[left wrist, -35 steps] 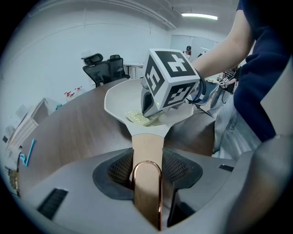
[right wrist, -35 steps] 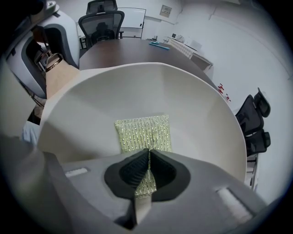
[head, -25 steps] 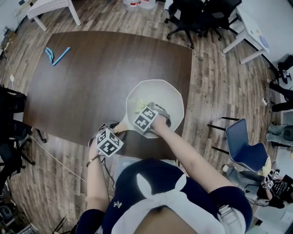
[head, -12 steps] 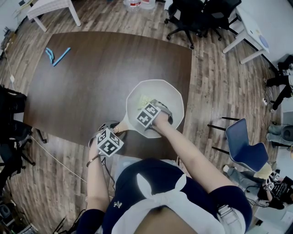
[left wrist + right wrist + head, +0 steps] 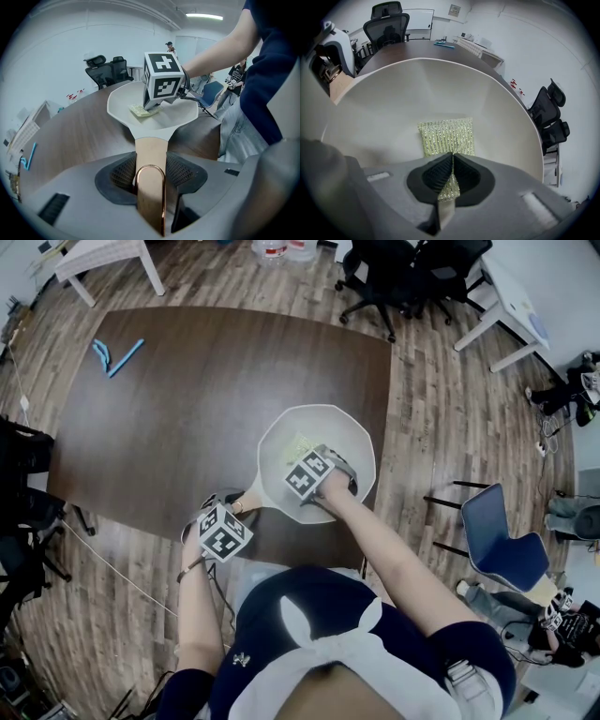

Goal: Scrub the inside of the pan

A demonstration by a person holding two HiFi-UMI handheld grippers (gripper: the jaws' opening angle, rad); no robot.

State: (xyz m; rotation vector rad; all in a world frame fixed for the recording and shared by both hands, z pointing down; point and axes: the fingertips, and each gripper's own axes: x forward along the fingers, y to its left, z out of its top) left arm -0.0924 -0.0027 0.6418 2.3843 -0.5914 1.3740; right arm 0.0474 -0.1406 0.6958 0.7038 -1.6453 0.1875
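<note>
While the white, angular-sided pan [image 5: 330,427] rests on the dark brown surface [image 5: 187,409], both claws are at work on it. The left claw [image 5: 150,174] is clamped on the pan's tan handle [image 5: 151,149], its ribbed black pads pressing the handle from either side, and a copper-coloured hanging loop [image 5: 150,168] at the handle's end arches up between them. In the head view that left claw [image 5: 240,508] sits at the handle end of the pan, on the side nearest the person. The right claw [image 5: 452,172] reaches down inside the pan, its jaws pinched together on one edge of a glittery yellow-green scrub pad [image 5: 446,136]; a strip of the pad is squeezed between the pads and the rest lies spread flat on the pan's pale floor ahead of the jaws. From the left gripper view the scrub pad [image 5: 139,110] lies on the pan's floor directly beneath the right claw's marker cube [image 5: 162,77], roughly mid-pan. In the head view the right claw [image 5: 302,457] hangs over the pan's middle, with a bit of the pad showing beyond it toward the pan's far wall. Well away from the pan, toward the far left corner of the surface, lies a small blue item [image 5: 114,354], possibly a tool, though it is too small to tell. Beyond the pan's far side stand black office chairs [image 5: 394,277] on the wood-plank floor [image 5: 450,409], and to the pan's right, off the surface, is a blue chair [image 5: 506,545].
</note>
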